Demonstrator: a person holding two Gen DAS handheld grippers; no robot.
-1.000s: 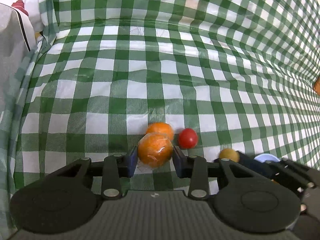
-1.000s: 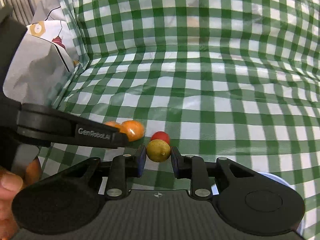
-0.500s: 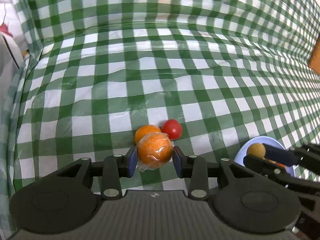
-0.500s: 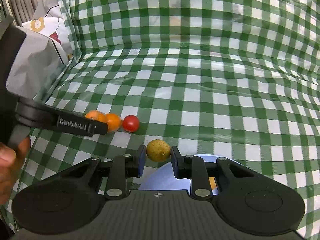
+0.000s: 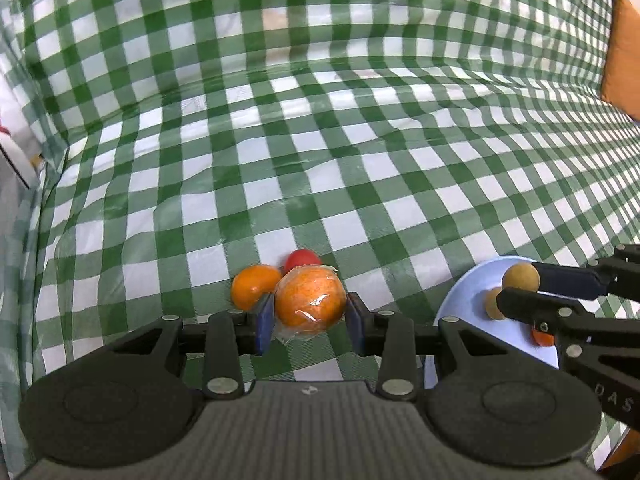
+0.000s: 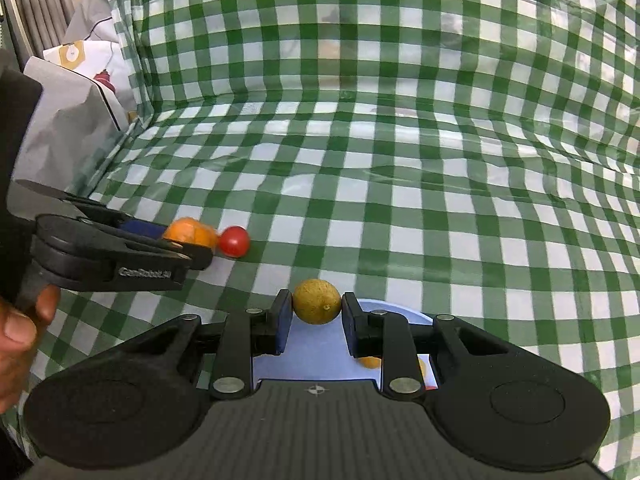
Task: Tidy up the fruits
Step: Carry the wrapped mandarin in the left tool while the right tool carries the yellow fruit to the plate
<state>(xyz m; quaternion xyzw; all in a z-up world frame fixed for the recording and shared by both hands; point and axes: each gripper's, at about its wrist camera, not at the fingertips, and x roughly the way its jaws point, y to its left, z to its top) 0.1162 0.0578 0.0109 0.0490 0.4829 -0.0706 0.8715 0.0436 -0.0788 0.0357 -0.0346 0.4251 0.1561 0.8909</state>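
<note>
Left wrist view looks down the left gripper [image 5: 310, 316], whose two blue-padded fingers are clamped on a plastic-wrapped orange [image 5: 310, 299], one pad on each side of the fruit. The wrapped fruit is held low over the green-and-white checked tablecloth [image 5: 360, 140], with film bunched under it. Just behind it on the cloth lie a smaller bare orange [image 5: 254, 285], partly hidden by the left finger, and a red cherry tomato [image 5: 300, 259], which peeks out above the wrapped fruit; whether these touch each other cannot be told. At the right of this view sits a pale blue plate [image 5: 466, 296], well apart from the pile of fruit. The right gripper [image 5: 520, 286] reaches in over the plate from the right side, pinching a small yellow-brown round fruit [image 5: 520, 277]. On the plate beneath it lie another tan fruit [image 5: 493, 305] and a bit of something red-orange [image 5: 542, 337], mostly covered by the gripper's frame. An orange cushion-like shape [image 5: 620, 52] shows at the far right edge. Right wrist view confirms the grasp: the same yellow-brown fruit [image 6: 317, 301] is squeezed between the right gripper's [image 6: 316, 312] pads, above the near rim of the plate [image 6: 312, 356]. To the left in that view, the left gripper [image 6: 188, 246] is seen side-on with the person's hand [image 6: 24, 316] behind it, the orange fruit [image 6: 190, 232] in its grip and the tomato [image 6: 234, 241] just beside it on the cloth. A grey-white bag [image 6: 68, 120] stands at the cloth's left edge.
</note>
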